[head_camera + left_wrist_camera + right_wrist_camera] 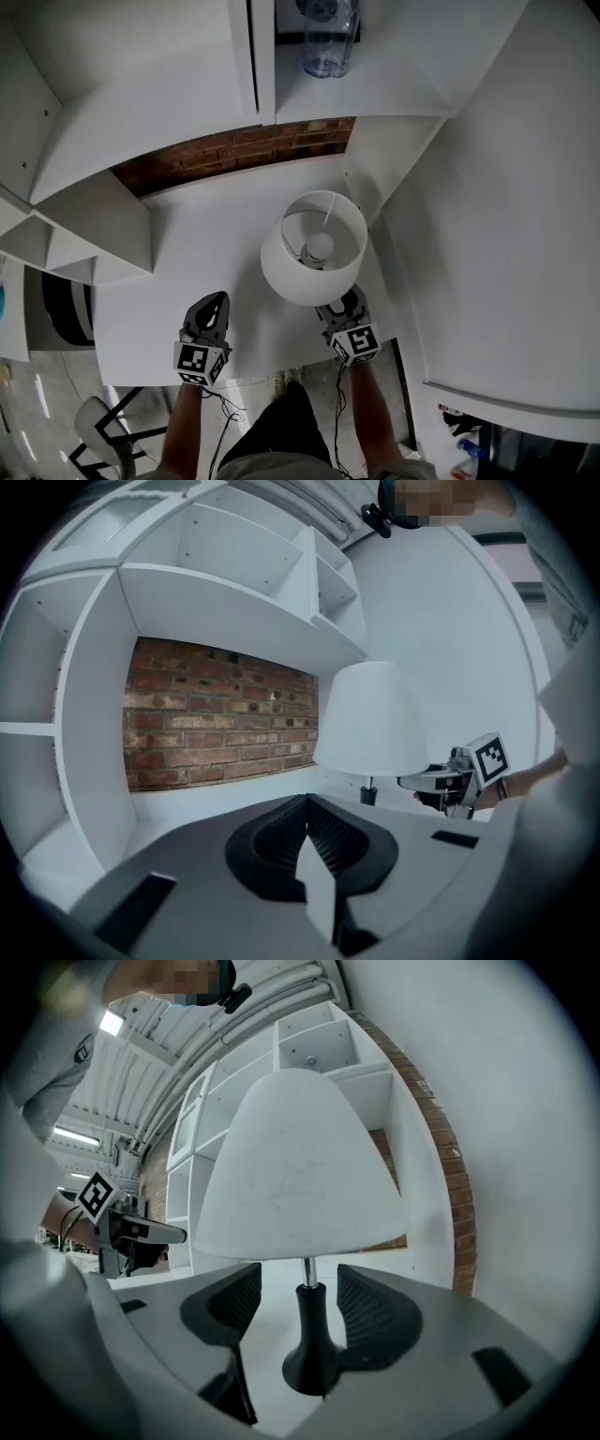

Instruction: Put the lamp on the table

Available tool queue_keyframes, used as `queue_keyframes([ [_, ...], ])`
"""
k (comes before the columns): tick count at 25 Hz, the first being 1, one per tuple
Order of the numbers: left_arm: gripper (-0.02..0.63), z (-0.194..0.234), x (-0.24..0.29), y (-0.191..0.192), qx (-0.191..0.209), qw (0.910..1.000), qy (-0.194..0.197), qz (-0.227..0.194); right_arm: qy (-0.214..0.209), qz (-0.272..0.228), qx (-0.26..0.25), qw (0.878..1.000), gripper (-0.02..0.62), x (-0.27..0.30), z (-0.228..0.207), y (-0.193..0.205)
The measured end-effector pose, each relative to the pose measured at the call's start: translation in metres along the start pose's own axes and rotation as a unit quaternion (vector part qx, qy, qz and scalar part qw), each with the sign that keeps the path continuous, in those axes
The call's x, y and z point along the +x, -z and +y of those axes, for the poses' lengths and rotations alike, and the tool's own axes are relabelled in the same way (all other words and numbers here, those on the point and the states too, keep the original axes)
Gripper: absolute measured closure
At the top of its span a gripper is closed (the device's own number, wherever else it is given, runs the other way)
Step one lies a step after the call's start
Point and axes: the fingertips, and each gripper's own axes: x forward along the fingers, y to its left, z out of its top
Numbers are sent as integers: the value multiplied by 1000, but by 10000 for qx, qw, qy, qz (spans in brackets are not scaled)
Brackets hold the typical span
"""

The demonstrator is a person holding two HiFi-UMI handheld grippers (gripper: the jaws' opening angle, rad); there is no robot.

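The lamp (313,248) stands upright on the white table (202,234), with a white shade and a black foot (309,1354). My right gripper (343,305) is at its near side, partly under the shade. Its jaws are open on either side of the black stem (302,1307), with a gap on both sides. My left gripper (215,307) hovers over the table left of the lamp, shut with nothing in it. In the left gripper view the lamp (370,719) is ahead to the right, and the right gripper (441,782) reaches under it.
White shelving (94,225) flanks the table on the left and a white panel (487,234) on the right. A brick wall (234,150) runs behind. A clear bottle (328,37) stands on the shelf above. A chair (94,422) is below left.
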Motion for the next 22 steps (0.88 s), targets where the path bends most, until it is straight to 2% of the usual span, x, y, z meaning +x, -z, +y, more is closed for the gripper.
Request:
queue_keyframes([
  [14,603,-12,-21,-16,112,9997,174,-119,428,350,-116,9984,434,-40,4,-7],
  [22,603,-19,-34,-32,121,9994,256,-176,625,417,-162,9970,460,-67,14,-19],
])
